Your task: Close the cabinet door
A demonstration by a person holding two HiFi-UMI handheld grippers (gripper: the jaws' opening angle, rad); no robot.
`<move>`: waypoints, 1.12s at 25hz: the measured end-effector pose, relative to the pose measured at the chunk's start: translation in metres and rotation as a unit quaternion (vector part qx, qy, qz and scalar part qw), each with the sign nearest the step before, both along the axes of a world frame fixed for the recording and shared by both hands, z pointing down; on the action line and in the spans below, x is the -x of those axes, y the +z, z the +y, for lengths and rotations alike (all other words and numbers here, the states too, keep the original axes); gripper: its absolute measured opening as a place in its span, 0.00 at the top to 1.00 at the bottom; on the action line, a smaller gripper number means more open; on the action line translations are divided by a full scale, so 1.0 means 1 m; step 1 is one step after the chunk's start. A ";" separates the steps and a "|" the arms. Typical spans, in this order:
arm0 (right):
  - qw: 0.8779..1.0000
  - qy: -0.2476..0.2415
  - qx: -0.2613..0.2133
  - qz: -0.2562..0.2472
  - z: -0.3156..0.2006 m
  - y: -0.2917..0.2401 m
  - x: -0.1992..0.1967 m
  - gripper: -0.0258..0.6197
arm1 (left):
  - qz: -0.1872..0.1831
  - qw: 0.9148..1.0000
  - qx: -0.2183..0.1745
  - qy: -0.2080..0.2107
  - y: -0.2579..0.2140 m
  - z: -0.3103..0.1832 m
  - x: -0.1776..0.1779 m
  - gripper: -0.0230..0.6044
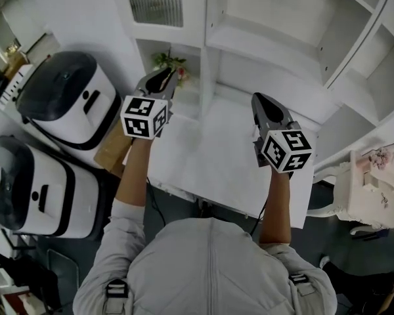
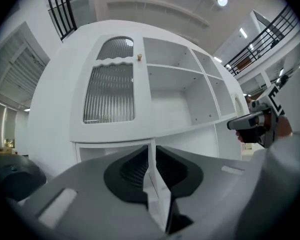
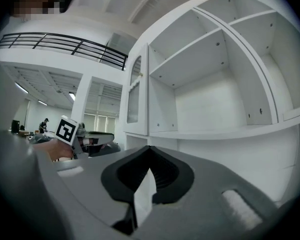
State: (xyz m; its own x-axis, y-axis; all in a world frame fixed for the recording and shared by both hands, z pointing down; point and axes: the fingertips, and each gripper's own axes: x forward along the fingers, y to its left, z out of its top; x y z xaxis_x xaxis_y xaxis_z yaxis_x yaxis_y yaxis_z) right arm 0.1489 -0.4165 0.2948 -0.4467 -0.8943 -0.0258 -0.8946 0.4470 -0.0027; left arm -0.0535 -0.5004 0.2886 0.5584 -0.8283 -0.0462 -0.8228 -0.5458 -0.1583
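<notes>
Cabinet door (image 2: 110, 91): ribbed glass, small knob (image 2: 139, 57) at upper right corner. Seen flush with front of white cabinet (image 2: 55, 114), left of open shelves (image 2: 175, 68).
Left gripper (image 2: 151, 146): held level before cabinet, jaws parted by narrow slit, nothing gripped.
Right gripper (image 3: 149, 151): tips brought together, empty.

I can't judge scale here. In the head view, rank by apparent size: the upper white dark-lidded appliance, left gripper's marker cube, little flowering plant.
1. Upper white domed appliance with dark lid: clearly largest.
2. Left black-and-white marker cube: nearer the camera, so its lead is unsure.
3. Small green flowering plant.
</notes>
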 end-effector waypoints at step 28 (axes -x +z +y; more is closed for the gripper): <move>0.996 -0.033 -0.053 0.067 0.228 -0.012 0.091 0.96 | -0.006 0.999 -0.049 0.018 0.010 0.292 0.063 0.94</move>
State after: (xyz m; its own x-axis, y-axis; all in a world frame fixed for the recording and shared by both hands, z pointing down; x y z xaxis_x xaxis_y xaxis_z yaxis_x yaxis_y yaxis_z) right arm 0.0581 -0.1890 0.2829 -0.5107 -0.8580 -0.0547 -0.8521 0.4966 0.1655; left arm -0.1167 -0.2080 0.2985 0.5883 -0.7999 -0.1183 -0.8009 -0.5562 -0.2218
